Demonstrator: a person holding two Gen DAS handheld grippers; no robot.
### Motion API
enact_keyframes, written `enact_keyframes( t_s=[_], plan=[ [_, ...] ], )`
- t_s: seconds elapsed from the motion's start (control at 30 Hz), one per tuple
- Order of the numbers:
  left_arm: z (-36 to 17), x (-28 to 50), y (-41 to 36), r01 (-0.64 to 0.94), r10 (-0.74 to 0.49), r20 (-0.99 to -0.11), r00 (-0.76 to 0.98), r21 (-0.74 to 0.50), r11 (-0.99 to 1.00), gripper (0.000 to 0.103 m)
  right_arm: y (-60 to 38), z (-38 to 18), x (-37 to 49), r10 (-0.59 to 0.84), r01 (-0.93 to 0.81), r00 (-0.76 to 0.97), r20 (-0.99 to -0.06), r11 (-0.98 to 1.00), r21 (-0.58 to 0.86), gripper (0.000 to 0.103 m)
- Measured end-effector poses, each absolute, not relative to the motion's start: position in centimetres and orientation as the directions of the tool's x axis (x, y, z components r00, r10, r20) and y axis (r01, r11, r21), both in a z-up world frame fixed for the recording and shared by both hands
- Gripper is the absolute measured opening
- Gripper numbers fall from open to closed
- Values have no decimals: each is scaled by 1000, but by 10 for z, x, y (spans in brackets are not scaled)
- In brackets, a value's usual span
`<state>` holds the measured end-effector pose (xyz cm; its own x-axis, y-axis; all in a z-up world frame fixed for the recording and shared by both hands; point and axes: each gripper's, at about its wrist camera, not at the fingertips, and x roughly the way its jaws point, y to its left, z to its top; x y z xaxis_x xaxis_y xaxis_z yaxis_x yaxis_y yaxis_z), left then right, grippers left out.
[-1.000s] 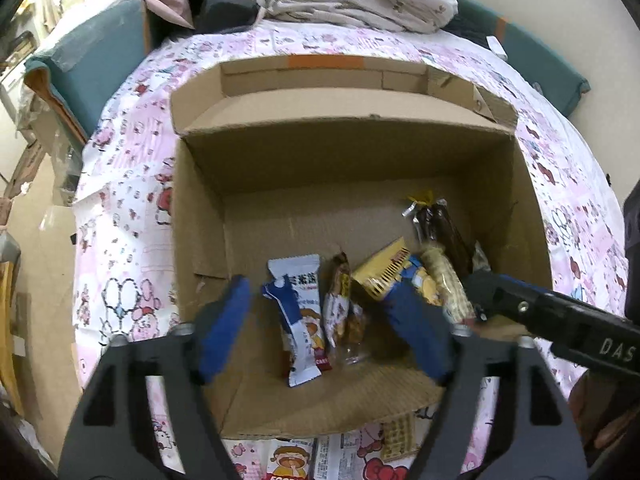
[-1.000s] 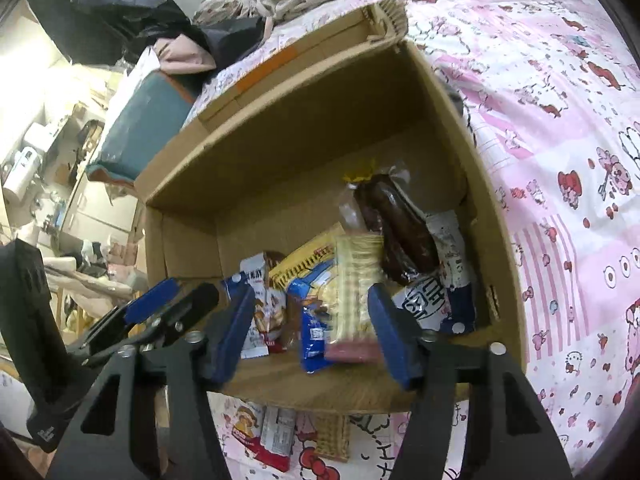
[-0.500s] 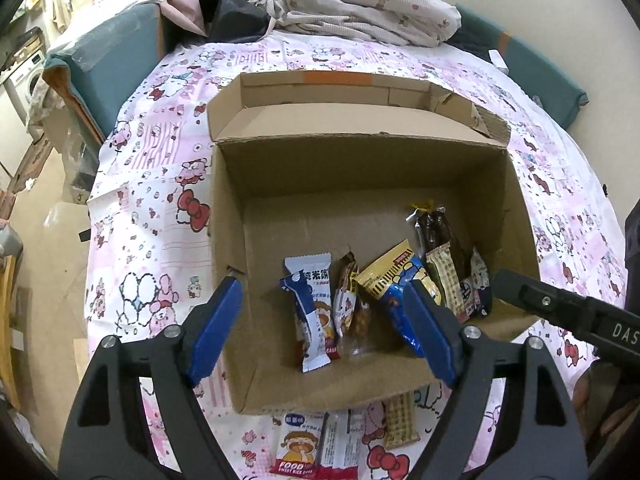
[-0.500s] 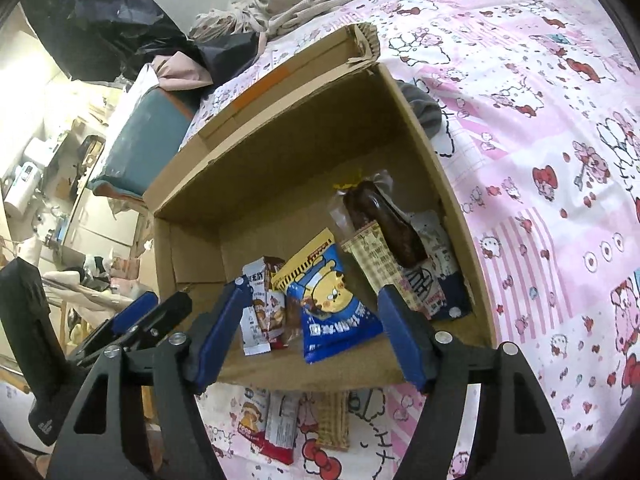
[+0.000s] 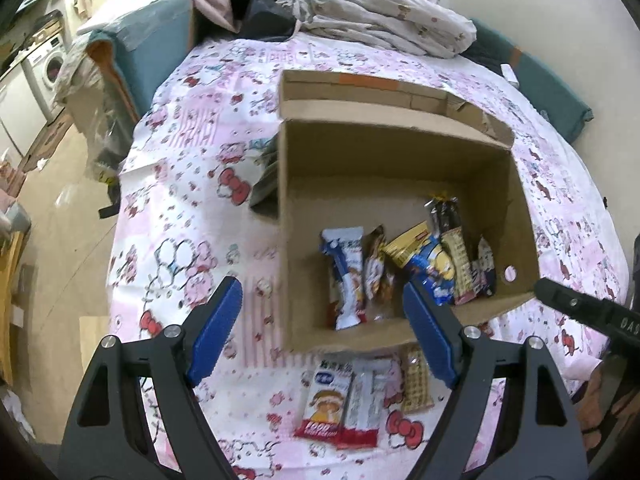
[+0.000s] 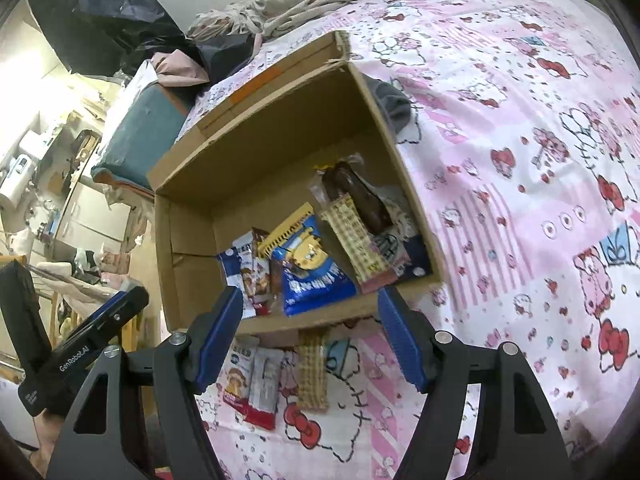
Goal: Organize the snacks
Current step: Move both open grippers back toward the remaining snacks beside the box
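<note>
Change: both tools have drawn back from the cardboard box; blue snack pack released inside
Left tool: open, empty
Right tool: open, empty
Box: holds the snacks
Bed: three packets before the box

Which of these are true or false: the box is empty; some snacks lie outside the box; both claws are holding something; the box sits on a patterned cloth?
1. The cardboard box is empty. False: several packets lie inside, among them a blue snack bag.
2. Snacks lie outside the box. True: three packets lie on the cloth in front of it.
3. Both claws hold something. False: the left claw and right claw are open and hold nothing.
4. The box sits on a patterned cloth. True.
</note>
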<state>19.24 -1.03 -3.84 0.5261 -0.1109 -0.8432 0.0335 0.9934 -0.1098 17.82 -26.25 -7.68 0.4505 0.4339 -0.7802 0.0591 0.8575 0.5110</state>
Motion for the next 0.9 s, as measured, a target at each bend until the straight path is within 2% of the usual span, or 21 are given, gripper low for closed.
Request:
enact_keyframes(
  t_s=[0.27, 0.4, 0.47, 0.57, 0.63, 0.9],
  plan=[
    [-55, 178, 14, -33, -94, -885, 457, -122, 992, 80, -285, -77, 161, 423, 123, 458, -782, 841, 527, 73],
    [-67, 172, 24, -80, -107, -909, 404, -152, 985, 80, -287, -91, 160, 288, 162, 388, -875, 913, 373, 73],
    [-71, 170, 26, -88, -113, -915, 386, -159, 983, 80, -288, -107, 162, 278, 181, 333, -901, 919, 350, 72],
    [-74, 167, 27, -85, -110, -920, 377, -153, 985, 80, -289, -131, 167, 311, 220, 260, -914, 903, 369, 68],
    [-75, 165, 26, -82, -111, -921, 374, -152, 985, 80, -287, -145, 171, 351, 249, 225, -909, 881, 402, 56],
    [-83, 166, 33, -106, -112, -929, 352, -159, 982, 80, -252, -174, 202, 185, 142, 145, -972, 968, 205, 54]
  ],
)
